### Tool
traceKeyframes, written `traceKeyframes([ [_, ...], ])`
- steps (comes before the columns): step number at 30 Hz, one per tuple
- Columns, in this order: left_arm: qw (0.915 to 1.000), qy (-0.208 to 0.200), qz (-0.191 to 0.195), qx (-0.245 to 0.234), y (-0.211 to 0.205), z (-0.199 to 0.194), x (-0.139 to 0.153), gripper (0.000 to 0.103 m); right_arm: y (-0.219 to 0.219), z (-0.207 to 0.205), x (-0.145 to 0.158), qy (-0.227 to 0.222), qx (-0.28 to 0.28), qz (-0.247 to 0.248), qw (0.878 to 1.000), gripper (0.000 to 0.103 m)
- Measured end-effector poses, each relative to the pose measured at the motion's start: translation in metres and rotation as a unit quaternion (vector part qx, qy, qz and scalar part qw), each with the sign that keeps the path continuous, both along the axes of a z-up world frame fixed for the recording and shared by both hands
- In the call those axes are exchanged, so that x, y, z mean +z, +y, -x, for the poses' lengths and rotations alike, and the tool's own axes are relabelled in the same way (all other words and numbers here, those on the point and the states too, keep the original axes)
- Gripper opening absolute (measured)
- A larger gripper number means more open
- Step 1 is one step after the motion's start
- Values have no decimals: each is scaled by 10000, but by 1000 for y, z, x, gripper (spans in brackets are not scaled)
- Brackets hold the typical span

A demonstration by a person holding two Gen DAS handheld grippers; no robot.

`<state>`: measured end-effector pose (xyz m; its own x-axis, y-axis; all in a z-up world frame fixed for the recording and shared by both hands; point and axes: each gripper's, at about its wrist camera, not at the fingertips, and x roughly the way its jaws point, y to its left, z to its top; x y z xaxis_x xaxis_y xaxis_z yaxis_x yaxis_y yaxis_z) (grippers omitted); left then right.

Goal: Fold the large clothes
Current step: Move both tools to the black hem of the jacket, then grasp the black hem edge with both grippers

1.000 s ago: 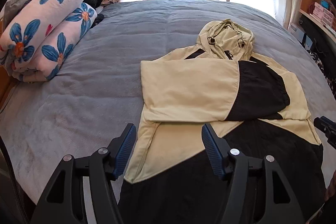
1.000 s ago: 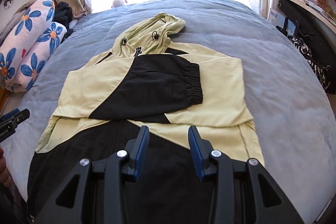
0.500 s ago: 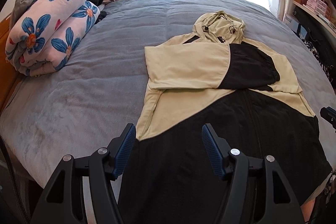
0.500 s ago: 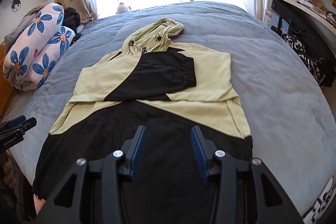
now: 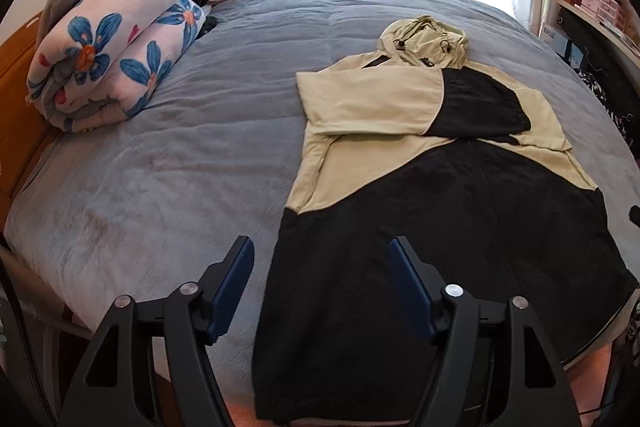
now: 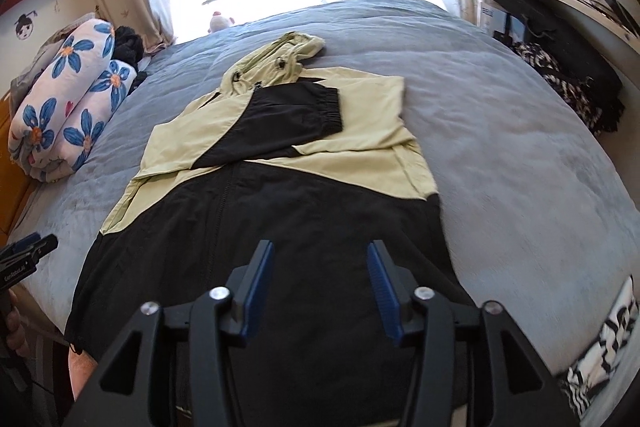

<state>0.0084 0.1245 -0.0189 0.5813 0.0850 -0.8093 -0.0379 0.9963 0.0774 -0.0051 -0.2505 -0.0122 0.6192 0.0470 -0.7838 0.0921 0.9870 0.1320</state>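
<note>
Ahead of my tongs the hooded jacket [image 5: 448, 211] lies flat on its back, pale yellow above, black below. Both sleeves are folded across its chest (the black-cuffed one on top), the hood points away from me, and the black hem lies nearest my tongs.

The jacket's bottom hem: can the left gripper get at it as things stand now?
Probably yes. The left gripper is open and empty above the jacket's black lower part, and nothing lies over the bottom hem.
</note>
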Motion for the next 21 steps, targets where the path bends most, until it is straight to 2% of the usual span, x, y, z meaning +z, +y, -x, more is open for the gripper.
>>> traceKeyframes([
  [7,9992,324,21,218,29,19,-23,70,-26,19,-12,197,-259,53,9995,53],
  [14,9945,1008,120,275,51,29,-68,70,-66,40,-37,619,-606,30,9962,53],
  [21,9878,1399,542,419,67,34,-105,70,-105,58,-60,980,-1092,-128,9891,53],
])
